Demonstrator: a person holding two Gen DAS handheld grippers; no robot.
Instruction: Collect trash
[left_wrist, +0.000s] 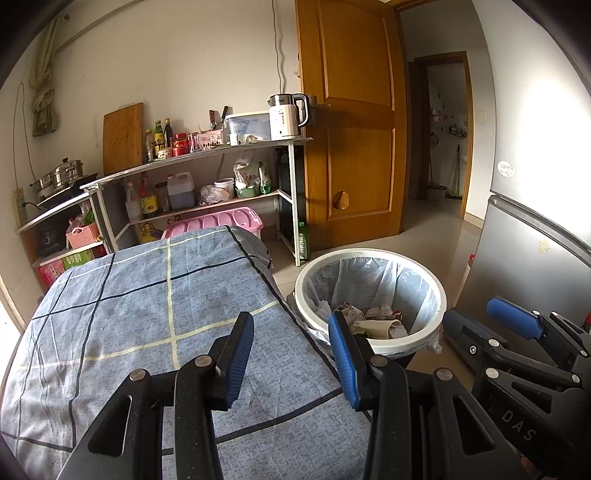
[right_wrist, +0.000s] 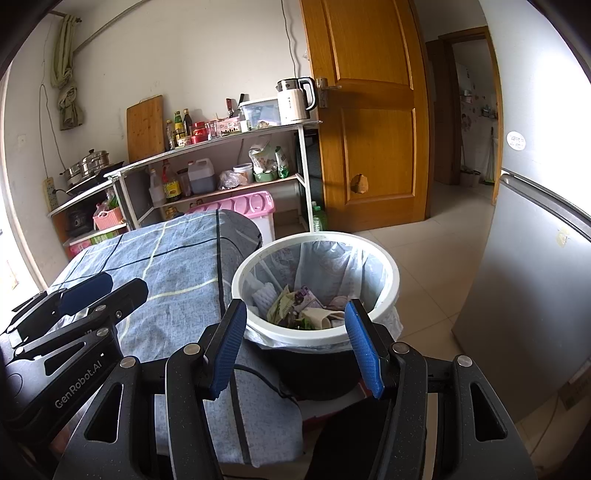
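Left gripper (left_wrist: 291, 345) nearest, jaws spread, empty, over checked cloth (left_wrist: 155, 314). Right gripper (right_wrist: 297, 334) spread, empty, fingers framing bin (right_wrist: 384, 291) rim. Bin at 1 o'clock of cloth, liner bag inside, trash (right_wrist: 306, 308) crumpled at bottom, items hard to identify. Bin base hidden behind gripper.

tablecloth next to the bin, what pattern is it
The tablecloth is mottled blue-grey with a wide grid of dark navy and pale yellow lines, clearest in the left wrist view.
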